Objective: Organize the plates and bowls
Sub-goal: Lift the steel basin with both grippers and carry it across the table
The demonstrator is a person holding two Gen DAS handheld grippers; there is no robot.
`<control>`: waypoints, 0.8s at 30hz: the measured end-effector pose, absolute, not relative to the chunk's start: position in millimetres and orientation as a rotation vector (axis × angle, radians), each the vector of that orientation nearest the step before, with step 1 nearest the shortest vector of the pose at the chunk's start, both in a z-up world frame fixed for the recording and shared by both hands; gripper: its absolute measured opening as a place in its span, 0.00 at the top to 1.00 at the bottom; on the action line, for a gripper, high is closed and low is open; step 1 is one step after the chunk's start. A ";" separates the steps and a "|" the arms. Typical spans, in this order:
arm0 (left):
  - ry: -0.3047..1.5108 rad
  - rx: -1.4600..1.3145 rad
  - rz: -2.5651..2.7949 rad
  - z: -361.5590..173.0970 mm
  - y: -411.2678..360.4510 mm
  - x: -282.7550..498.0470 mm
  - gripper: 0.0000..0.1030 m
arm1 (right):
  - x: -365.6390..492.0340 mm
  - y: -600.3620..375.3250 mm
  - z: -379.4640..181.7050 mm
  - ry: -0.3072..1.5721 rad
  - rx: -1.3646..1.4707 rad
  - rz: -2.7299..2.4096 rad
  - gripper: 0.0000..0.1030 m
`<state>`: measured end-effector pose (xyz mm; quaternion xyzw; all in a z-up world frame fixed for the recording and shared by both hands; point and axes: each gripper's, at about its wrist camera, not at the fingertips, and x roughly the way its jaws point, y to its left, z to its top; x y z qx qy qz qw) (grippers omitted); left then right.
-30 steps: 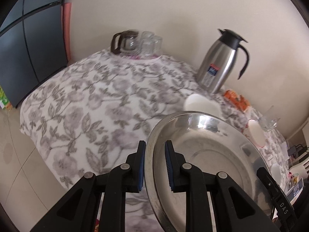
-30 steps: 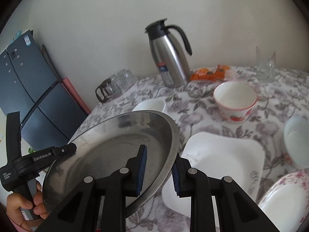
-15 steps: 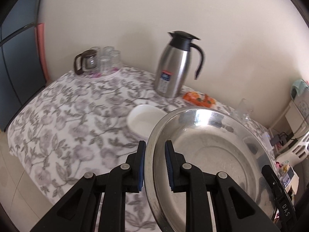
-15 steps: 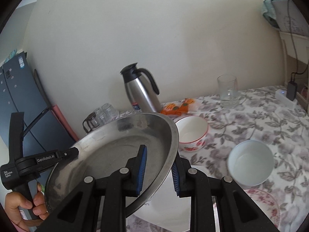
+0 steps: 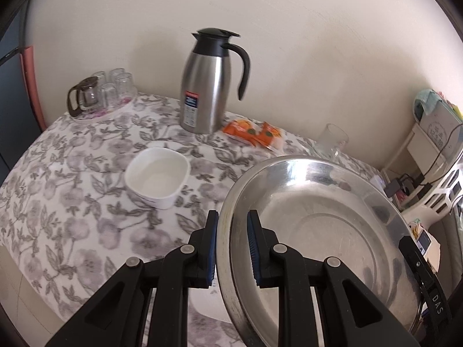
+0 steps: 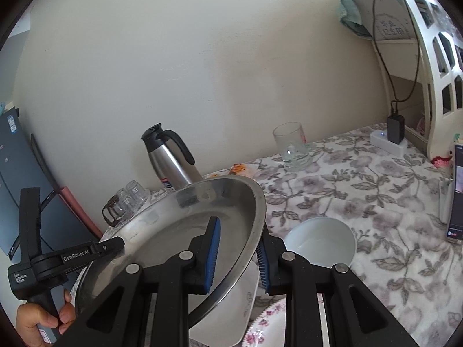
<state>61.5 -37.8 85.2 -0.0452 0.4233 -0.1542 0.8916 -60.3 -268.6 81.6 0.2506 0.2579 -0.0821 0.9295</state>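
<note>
Steel plate [image 5: 318, 231] held aloft over the bench [image 5: 72, 202] by both grippers.

The left gripper [image 5: 231, 248] clamps the plate's left rim and the right gripper [image 6: 238, 256] clamps the opposite rim, both grasping it. Compared with a second ago, the view has swung rightward: the thermos [image 5: 205, 84] now stands at upper centre, the white square bowl [image 5: 157, 176] at centre left, and a round white bowl [image 6: 321, 244] appears at lower right of the right-wrist view.
</note>
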 end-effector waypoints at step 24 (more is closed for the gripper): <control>1.047 -0.117 -0.240 11.5 -22.9 89.3 0.80 | -30.4 -245.7 16.1 0.777 0.451 -0.168 0.75</control>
